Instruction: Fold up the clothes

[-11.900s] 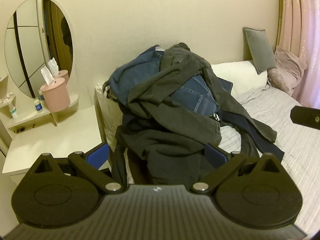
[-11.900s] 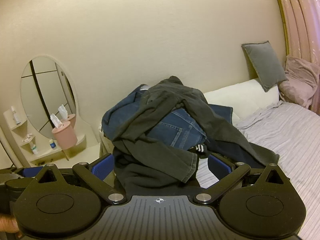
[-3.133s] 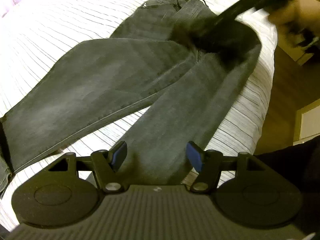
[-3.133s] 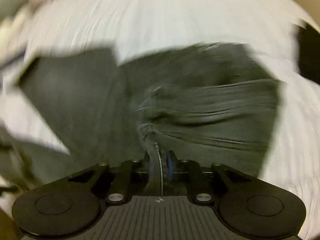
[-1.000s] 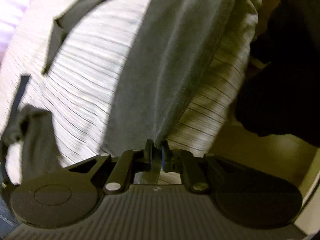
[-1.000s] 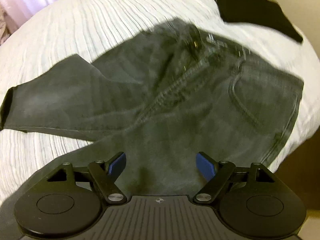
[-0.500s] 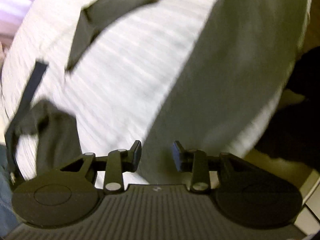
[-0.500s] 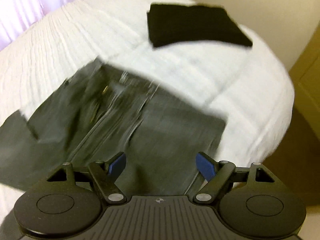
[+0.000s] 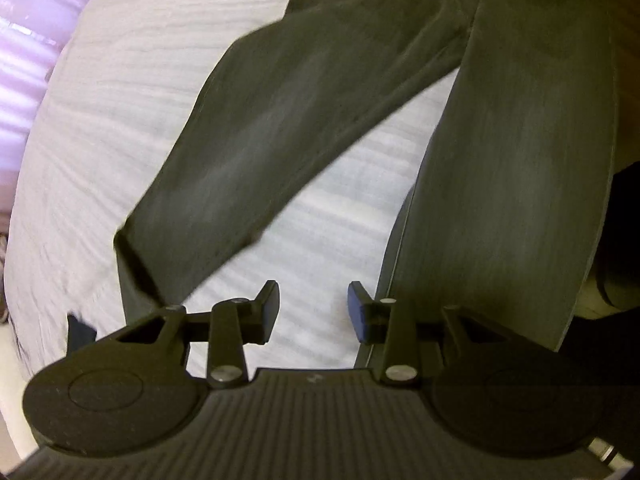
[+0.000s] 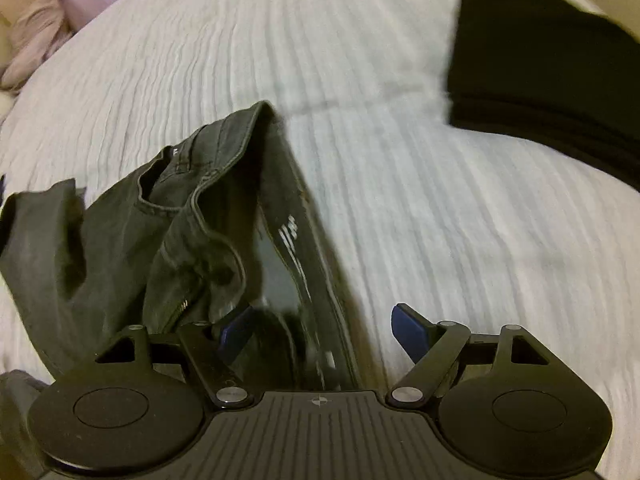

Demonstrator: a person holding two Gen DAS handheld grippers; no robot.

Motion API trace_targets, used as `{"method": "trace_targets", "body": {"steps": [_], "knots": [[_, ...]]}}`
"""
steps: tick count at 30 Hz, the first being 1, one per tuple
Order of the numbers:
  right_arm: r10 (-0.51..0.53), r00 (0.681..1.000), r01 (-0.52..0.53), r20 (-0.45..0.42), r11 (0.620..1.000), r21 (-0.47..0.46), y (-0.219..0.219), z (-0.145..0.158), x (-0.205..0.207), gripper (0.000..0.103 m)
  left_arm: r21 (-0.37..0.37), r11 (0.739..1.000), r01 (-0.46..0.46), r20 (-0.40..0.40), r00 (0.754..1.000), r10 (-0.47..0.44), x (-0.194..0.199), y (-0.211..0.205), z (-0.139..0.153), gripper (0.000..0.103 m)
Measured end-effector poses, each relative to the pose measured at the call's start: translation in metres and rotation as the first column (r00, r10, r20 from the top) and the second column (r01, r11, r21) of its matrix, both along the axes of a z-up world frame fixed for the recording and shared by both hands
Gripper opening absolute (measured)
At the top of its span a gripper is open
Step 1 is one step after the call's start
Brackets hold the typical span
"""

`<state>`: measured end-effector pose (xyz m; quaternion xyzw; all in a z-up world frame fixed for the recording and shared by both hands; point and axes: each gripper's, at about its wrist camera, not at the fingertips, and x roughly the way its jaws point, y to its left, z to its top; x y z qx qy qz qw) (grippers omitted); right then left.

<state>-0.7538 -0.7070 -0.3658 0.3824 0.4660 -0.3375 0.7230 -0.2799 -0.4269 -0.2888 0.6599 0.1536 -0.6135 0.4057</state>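
The dark grey jeans (image 9: 276, 120) lie spread on the bed (image 9: 132, 60), legs apart in a V (one leg runs along the bed's edge). In the right wrist view the waistband end (image 10: 208, 160) is bunched and open. The left gripper (image 9: 313, 308) hovers over bare sheet between the legs, jaws spread, gripping nothing. The right gripper (image 10: 320, 326) has jaws spread over the waistband edge. A folded black garment (image 10: 552, 72) lies well apart.

The left tool (image 9: 313, 307) has let go of the jeans (image 9: 280, 120) (legs now splayed) and opened.
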Motion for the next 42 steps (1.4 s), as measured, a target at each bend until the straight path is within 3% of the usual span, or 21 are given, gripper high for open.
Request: {"method": "trace_targets", "body": {"steps": [1,2,7,10,14,17,19,20,21,26,31,34,38,39,41,42], "knots": [[0.012,1.0,-0.012,0.007,1.0,0.018,-0.006,-0.008,0.002,0.049,0.001,1.0,0.007,-0.001,1.0,-0.007,-0.008,-0.005,0.0,0.033],[0.018,1.0,-0.019,0.018,0.999,0.033,-0.01,-0.014,0.003,0.013,0.001,1.0,0.012,-0.006,1.0,-0.012,-0.014,-0.009,-0.001,0.033],[-0.041,0.992,0.04,0.118,0.999,0.013,-0.002,-0.004,-0.032,0.008,0.003,0.999,0.044,-0.02,0.999,-0.044,-0.04,-0.017,0.0,0.033],[-0.169,0.977,0.164,0.128,0.985,0.043,0.01,-0.004,-0.075,0.008,0.005,0.998,0.064,-0.021,0.998,-0.064,-0.045,-0.018,-0.002,0.033],[-0.372,0.913,0.353,0.168,0.926,0.133,0.036,-0.026,-0.121,0.008,0.018,0.999,0.05,-0.033,0.998,-0.049,-0.044,-0.018,-0.005,0.033],[-0.416,0.896,0.399,0.157,0.908,0.128,0.04,-0.024,-0.121,0.014,0.021,0.999,0.048,-0.02,0.999,-0.048,-0.038,-0.021,-0.011,0.034],[-0.406,0.909,0.402,0.088,0.913,0.064,0.04,-0.014,-0.112,0.041,0.007,0.999,0.037,0.002,0.999,-0.037,-0.029,-0.023,-0.011,0.038],[-0.399,0.915,0.398,0.057,0.917,0.026,0.041,-0.007,-0.107,0.062,-0.004,1.0,0.025,0.018,1.0,-0.025,-0.02,-0.025,-0.013,0.04],[-0.388,0.92,0.389,0.058,0.921,-0.004,0.041,0.002,-0.103,0.069,-0.015,1.0,0.013,0.035,0.999,-0.012,-0.011,-0.027,-0.015,0.041],[-0.328,0.943,0.331,0.05,0.937,-0.111,0.05,0.038,-0.079,0.069,-0.066,0.997,-0.04,0.133,0.99,0.048,0.047,-0.038,-0.036,0.052],[-0.274,0.961,0.277,0.046,0.955,-0.102,0.077,0.052,-0.037,0.069,-0.094,0.994,-0.062,0.219,0.972,0.081,0.116,-0.059,-0.073,0.053],[-0.239,0.97,0.242,0.04,0.967,-0.085,0.097,0.053,-0.005,0.069,-0.132,0.984,-0.118,0.173,0.975,0.14,0.154,-0.08,-0.088,0.056],[-0.194,0.981,0.194,0.009,0.979,-0.061,0.126,0.045,0.041,0.069,-0.17,0.953,-0.252,0.009,0.966,0.257,0.195,-0.11,-0.097,0.061],[-0.189,0.982,0.189,0.002,0.98,-0.054,0.135,0.043,0.049,0.069,-0.161,0.951,-0.265,0.003,0.963,0.269,0.204,-0.116,-0.103,0.063],[-0.188,0.982,0.188,-0.01,0.981,-0.039,0.149,0.037,0.066,0.069,-0.132,0.955,-0.265,0.005,0.963,0.268,0.216,-0.121,-0.105,0.039],[-0.189,0.982,0.189,-0.014,0.981,-0.034,0.154,0.035,0.074,0.069,-0.118,0.957,-0.264,0.006,0.964,0.267,0.222,-0.124,-0.106,0.017]]}}
